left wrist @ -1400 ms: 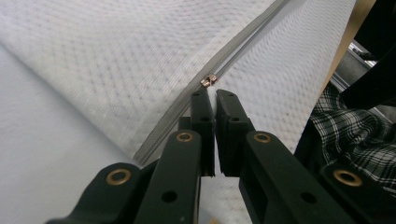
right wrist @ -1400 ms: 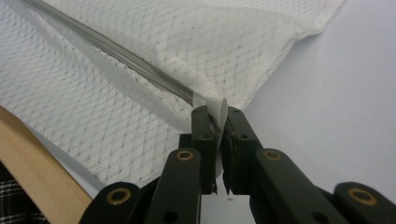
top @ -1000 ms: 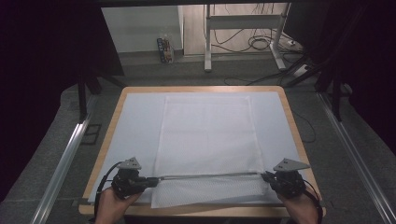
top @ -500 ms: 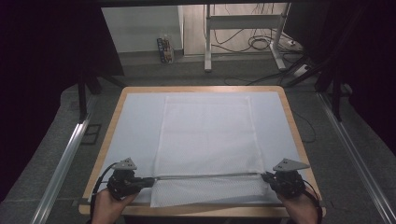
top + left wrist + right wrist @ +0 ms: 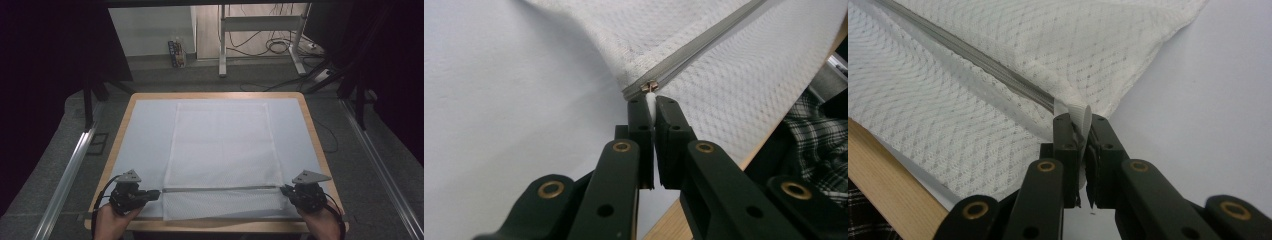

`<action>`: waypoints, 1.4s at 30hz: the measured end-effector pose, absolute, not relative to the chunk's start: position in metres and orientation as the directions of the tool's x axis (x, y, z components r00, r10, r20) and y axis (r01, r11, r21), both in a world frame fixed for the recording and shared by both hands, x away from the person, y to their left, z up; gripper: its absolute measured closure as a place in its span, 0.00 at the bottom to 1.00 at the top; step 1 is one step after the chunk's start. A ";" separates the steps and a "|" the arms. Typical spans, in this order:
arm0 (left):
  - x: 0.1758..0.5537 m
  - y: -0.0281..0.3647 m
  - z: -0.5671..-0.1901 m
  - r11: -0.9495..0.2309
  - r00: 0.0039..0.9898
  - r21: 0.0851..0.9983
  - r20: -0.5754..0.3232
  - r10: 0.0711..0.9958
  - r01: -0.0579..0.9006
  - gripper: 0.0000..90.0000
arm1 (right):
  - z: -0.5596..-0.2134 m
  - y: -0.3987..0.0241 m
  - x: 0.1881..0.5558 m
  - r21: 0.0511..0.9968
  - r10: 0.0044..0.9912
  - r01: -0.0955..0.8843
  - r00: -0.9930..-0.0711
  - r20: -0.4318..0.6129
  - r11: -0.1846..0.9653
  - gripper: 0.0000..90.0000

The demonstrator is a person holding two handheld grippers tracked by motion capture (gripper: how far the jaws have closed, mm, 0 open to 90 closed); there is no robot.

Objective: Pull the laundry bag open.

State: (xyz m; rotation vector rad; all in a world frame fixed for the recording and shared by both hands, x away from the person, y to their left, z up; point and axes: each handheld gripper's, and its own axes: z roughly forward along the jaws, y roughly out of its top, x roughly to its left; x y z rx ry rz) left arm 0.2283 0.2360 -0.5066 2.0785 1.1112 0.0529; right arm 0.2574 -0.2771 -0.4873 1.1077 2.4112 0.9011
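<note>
Mesh laundry bag [image 5: 220, 150] lies flat on the pale table cover [image 5: 145, 135], its grey zipper [image 5: 220, 189] stretched straight between the two grippers near the table's near edge. At the zipper's one end the left gripper [image 5: 150, 192] is clamped on the white pull tab [image 5: 651, 102] just behind the metal slider [image 5: 649, 86], while at the other end the right gripper [image 5: 286, 190] pinches the bag's white end tab [image 5: 1080, 117] (both tabs partly buried between the jaws). Both hands [image 5: 112, 222] come in low from the bottom edge, forearms cut off, each gripper pointing inward along the zipper.
</note>
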 end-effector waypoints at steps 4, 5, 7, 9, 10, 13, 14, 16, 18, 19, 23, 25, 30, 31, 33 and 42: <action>0.228 0.236 -0.507 -0.345 0.598 0.624 -0.250 0.761 0.701 0.97 | -0.489 -0.276 0.257 0.656 0.766 0.560 -0.642 -0.044 0.507 0.93; 0.228 0.236 -0.507 -0.345 0.598 0.624 -0.250 0.761 0.701 0.97 | -0.489 -0.276 0.257 0.656 0.766 0.560 -0.642 -0.044 0.507 0.93; 0.228 0.236 -0.506 -0.348 0.593 0.624 -0.235 0.770 0.700 0.97 | -0.489 -0.275 0.256 0.652 0.762 0.560 -0.647 -0.041 0.511 0.93; 0.229 0.236 -0.507 -0.354 0.592 0.616 -0.232 0.772 0.704 0.97 | -0.489 -0.273 0.255 0.647 0.755 0.559 -0.654 -0.042 0.520 0.93; 0.229 0.236 -0.507 -0.354 0.592 0.616 -0.232 0.772 0.704 0.97 | -0.489 -0.272 0.254 0.645 0.751 0.555 -0.659 -0.044 0.525 0.92; 0.230 0.237 -0.509 -0.352 0.579 0.603 -0.231 0.782 0.716 0.97 | -0.490 -0.270 0.253 0.639 0.745 0.561 -0.667 -0.029 0.527 0.92; 0.230 0.237 -0.510 -0.359 0.578 0.596 -0.224 0.785 0.718 0.97 | -0.490 -0.269 0.253 0.637 0.745 0.562 -0.667 -0.029 0.528 0.92; 0.230 0.235 -0.511 -0.369 0.581 0.586 -0.222 0.783 0.721 0.97 | -0.491 -0.269 0.253 0.634 0.741 0.562 -0.671 -0.026 0.532 0.92; 0.231 0.233 -0.514 -0.382 0.588 0.571 -0.229 0.776 0.726 0.97 | -0.493 -0.267 0.253 0.619 0.738 0.565 -0.674 -0.034 0.545 0.92; 0.232 0.233 -0.516 -0.382 0.589 0.564 -0.243 0.771 0.732 0.97 | -0.494 -0.267 0.252 0.613 0.736 0.568 -0.676 -0.032 0.549 0.91; 0.233 0.234 -0.518 -0.378 0.590 0.565 -0.253 0.767 0.734 0.97 | -0.497 -0.266 0.251 0.600 0.733 0.574 -0.680 -0.030 0.557 0.88; 0.234 0.233 -0.520 -0.380 0.592 0.567 -0.251 0.766 0.731 0.96 | -0.499 -0.265 0.250 0.589 0.730 0.577 -0.683 -0.031 0.566 0.86; 0.234 0.230 -0.524 -0.402 0.604 0.578 -0.208 0.769 0.711 0.91 | -0.501 -0.265 0.250 0.582 0.727 0.574 -0.685 -0.045 0.577 0.76; 0.234 0.229 -0.524 -0.408 0.607 0.579 -0.199 0.770 0.706 0.86 | -0.501 -0.265 0.250 0.585 0.725 0.569 -0.688 -0.046 0.578 0.74; 0.234 0.227 -0.525 -0.410 0.609 0.584 -0.189 0.770 0.700 0.79 | -0.501 -0.265 0.251 0.592 0.721 0.562 -0.691 -0.048 0.578 0.69; 0.235 0.220 -0.528 -0.402 0.603 0.609 -0.161 0.781 0.683 0.43 | -0.503 -0.262 0.255 0.624 0.700 0.524 -0.712 -0.052 0.579 0.39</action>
